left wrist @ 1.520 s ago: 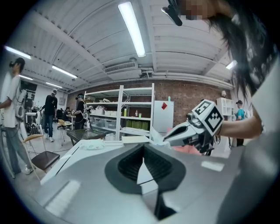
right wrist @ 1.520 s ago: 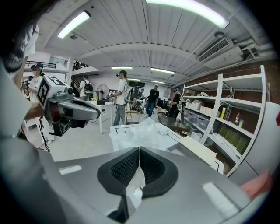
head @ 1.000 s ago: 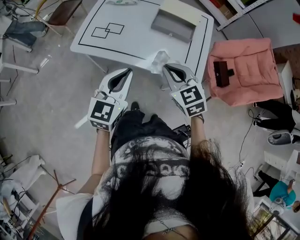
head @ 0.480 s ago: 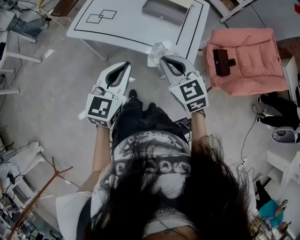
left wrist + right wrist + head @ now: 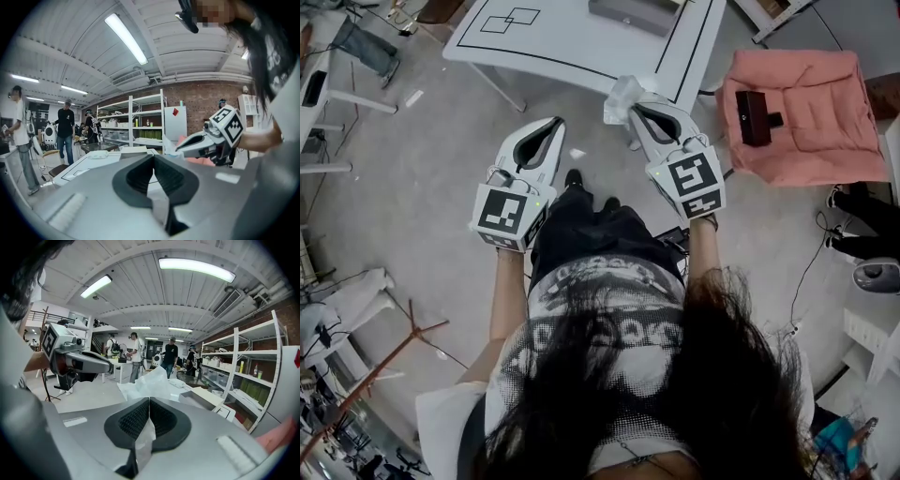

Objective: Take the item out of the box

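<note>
Your right claw is closed tight on a thin fold of the clear plastic bag. The right gripper view shows the film pinched between the pads and the rest of the bag billowing up in front of them. The bag is already out of the grey box. It hangs in the upper middle of the head view, just off the near edge of the white counter, while the box sits back on that counter at the top edge of the frame.

Your left claw is closed with nothing in it, level with the right one, and its pads meet on empty air.

To finish well, keep the right claw clamped, because only a sliver of slippery film is caught. Move smoothly with no jerks. If the bag sags, I judge it best to bring the left claw under the loose part before you set it down.

Compared with a second ago, the counter and box have slid towards the top of the frame and the box is now mostly cut off. The pink cushioned seat has barely shifted. Both claws keep the same pose, and the bag stays gripped.
</note>
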`<state>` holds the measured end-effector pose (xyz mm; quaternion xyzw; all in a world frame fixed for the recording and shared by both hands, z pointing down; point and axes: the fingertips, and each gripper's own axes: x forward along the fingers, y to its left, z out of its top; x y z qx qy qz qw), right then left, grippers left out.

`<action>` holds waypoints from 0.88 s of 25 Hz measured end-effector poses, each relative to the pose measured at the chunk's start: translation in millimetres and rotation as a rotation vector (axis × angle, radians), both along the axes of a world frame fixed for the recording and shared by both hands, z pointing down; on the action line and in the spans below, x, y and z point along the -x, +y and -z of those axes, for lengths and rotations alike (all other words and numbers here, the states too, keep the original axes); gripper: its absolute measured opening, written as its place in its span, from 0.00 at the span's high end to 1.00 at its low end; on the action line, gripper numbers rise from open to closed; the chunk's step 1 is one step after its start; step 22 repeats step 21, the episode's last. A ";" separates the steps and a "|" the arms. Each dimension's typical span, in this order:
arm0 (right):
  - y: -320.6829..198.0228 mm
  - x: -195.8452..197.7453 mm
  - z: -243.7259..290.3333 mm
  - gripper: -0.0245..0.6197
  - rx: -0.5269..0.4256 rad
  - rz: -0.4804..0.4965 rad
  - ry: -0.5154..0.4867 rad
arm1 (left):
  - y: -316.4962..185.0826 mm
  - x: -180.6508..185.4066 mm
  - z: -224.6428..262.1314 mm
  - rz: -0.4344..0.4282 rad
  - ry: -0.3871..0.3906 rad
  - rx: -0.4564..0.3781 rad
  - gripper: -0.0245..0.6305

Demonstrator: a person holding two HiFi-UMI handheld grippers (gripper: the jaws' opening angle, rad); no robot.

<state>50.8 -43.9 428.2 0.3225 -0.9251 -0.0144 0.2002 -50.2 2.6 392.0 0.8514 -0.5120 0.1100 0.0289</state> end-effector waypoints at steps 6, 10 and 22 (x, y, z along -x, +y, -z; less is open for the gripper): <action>9.1 -12.0 -1.1 0.94 -0.010 -0.004 -0.004 | 9.8 -13.9 0.3 -0.010 -0.004 -0.012 0.96; 13.1 -16.0 -1.3 0.94 -0.014 -0.007 0.003 | 14.0 -19.2 0.4 -0.021 -0.001 -0.014 0.96; 16.7 -25.0 0.8 0.94 -0.029 -0.022 0.012 | 16.4 -27.9 3.5 -0.047 -0.006 -0.031 0.96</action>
